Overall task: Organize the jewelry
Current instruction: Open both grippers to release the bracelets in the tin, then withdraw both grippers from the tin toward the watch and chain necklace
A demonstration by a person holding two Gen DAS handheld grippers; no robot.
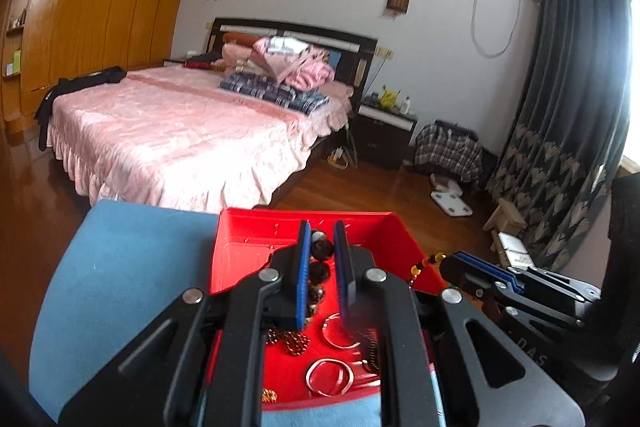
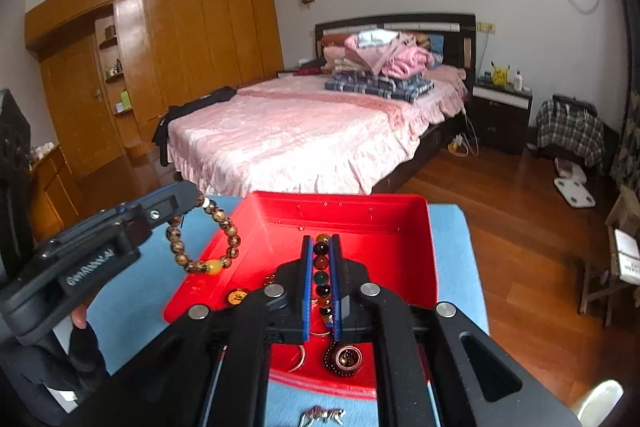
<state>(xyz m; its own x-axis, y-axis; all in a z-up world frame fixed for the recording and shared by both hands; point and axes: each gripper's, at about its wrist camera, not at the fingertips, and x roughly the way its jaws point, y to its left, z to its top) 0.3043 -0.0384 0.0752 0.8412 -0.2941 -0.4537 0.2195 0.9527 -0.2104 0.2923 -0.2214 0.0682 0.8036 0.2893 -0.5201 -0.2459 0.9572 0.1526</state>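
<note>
A red tray (image 1: 240,235) (image 2: 408,227) sits on a blue mat. My left gripper (image 1: 322,245) is shut on a brown speckled bead bracelet (image 1: 320,273), which hangs from its tip in the right wrist view (image 2: 224,227), over the tray's left edge. My right gripper (image 2: 321,255) is shut on a multicoloured bead bracelet (image 2: 322,267), held above the tray; it shows at the right in the left wrist view (image 1: 428,263). Silver rings (image 1: 330,377) and a small beaded piece (image 1: 296,343) lie in the tray. A round pendant (image 2: 346,359) lies near the front.
A silver brooch (image 2: 322,417) lies on the blue mat (image 1: 120,267) in front of the tray. A pink bed (image 2: 304,131) stands beyond, with a wooden wardrobe (image 2: 160,47) at the left and wooden floor (image 2: 520,211) at the right.
</note>
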